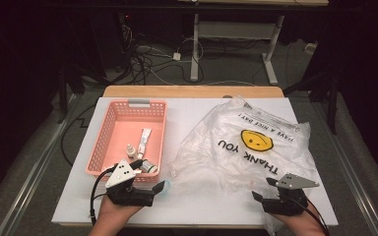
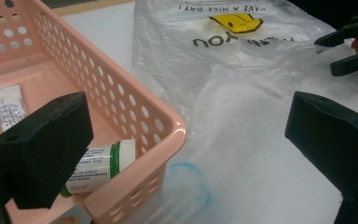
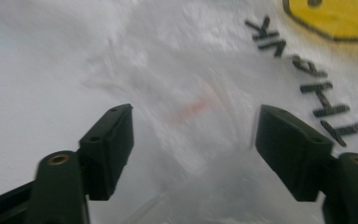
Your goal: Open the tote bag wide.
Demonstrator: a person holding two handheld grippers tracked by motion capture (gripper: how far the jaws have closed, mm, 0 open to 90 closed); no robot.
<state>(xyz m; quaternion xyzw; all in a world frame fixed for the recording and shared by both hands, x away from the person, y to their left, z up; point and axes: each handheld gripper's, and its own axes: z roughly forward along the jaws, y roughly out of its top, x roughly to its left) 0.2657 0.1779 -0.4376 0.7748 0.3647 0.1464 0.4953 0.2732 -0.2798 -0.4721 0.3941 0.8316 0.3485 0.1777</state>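
Observation:
A pink perforated basket [image 1: 107,129] stands at the table's left and holds a white tube [image 1: 144,139], a small dropper bottle [image 1: 129,150] and a white bottle with a green cap [image 1: 149,167]. My left gripper [image 1: 148,175] is open at the basket's near right corner; in the left gripper view its jaws straddle the rim [image 2: 135,93], with the green-capped bottle [image 2: 98,165] lying beside the left one. A crumpled clear plastic bag [image 1: 246,142] with a yellow smiley and "THANK YOU" lies at the right. My right gripper [image 1: 264,189] is open over the bag's near edge [image 3: 191,70], with nothing pinched.
A faint blue ring [image 2: 186,186] marks the white tabletop [image 1: 187,113] between the basket and the bag. The table's wooden back edge [image 1: 192,91] lies beyond. Cables and desk legs [image 1: 195,49] cover the dark floor behind.

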